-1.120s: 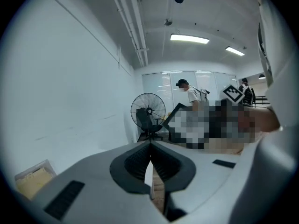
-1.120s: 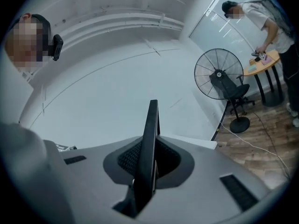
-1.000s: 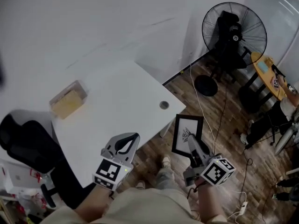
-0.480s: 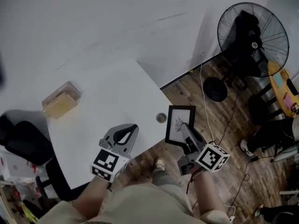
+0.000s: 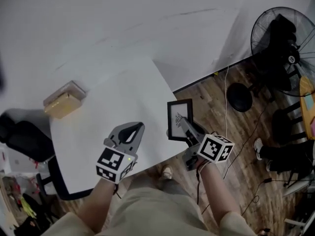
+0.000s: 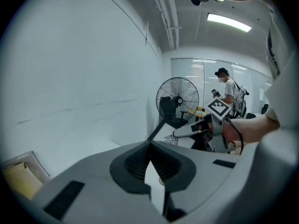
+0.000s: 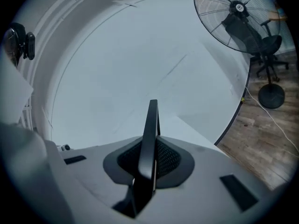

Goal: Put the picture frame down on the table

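The picture frame [image 5: 177, 109] is black with a white sheet and a small dark drawing. It hangs over the right edge of the white table [image 5: 113, 102], and I cannot tell whether it touches. My right gripper [image 5: 184, 124] is shut on its lower part. In the right gripper view the frame [image 7: 152, 125] stands edge-on between the right gripper's [image 7: 150, 149] pads. My left gripper [image 5: 140, 127] hovers over the table's near edge, shut and empty. From the left gripper [image 6: 149, 144] view the frame [image 6: 174, 138] shows just beyond its tips.
A clear box with tan contents [image 5: 63, 101] lies at the table's far left. A black chair [image 5: 24, 137] stands left of the table. A standing fan [image 5: 288, 43] and cables are on the wood floor to the right. A person [image 6: 229, 91] stands far off.
My right gripper has carried the frame leftward, from above the wood floor to over the table's right edge. The left gripper has stayed shut and empty over the near edge.
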Demonstrator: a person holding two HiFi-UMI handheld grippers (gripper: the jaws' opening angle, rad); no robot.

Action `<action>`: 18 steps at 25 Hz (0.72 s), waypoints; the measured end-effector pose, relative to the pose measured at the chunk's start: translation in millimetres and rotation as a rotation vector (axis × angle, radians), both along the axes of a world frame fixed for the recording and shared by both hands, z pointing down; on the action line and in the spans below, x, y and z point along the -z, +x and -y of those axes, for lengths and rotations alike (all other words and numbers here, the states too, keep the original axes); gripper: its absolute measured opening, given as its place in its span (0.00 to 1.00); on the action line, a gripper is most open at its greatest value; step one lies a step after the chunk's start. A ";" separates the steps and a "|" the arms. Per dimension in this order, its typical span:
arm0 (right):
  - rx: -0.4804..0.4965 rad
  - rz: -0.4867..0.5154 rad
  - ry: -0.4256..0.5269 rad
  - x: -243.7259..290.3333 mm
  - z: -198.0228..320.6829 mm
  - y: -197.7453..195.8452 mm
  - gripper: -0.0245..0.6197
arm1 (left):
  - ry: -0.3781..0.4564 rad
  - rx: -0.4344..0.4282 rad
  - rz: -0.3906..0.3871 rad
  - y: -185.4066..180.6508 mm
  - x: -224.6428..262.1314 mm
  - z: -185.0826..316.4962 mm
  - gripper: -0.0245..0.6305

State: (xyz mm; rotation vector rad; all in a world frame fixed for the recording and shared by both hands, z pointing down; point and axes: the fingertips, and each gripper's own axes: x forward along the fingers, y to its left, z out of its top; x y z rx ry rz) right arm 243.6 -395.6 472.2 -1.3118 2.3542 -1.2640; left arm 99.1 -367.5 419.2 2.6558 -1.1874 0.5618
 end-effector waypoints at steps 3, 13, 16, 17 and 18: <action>0.029 -0.021 -0.022 -16.2 22.6 -5.3 0.13 | -0.028 0.021 -0.003 -2.1 -11.0 16.6 0.07; 0.030 -0.073 -0.087 -73.0 55.8 -15.1 0.13 | -0.116 0.022 -0.024 -13.3 -65.7 50.9 0.07; 0.021 -0.075 -0.123 -92.8 59.2 -17.1 0.13 | -0.147 0.028 -0.040 -15.2 -82.4 61.1 0.07; 0.020 -0.069 -0.131 -98.6 60.4 -18.4 0.13 | -0.155 0.029 -0.044 -15.2 -88.0 64.0 0.07; 0.018 -0.062 -0.139 -104.7 62.0 -19.7 0.13 | -0.163 0.028 -0.046 -14.8 -93.7 66.8 0.07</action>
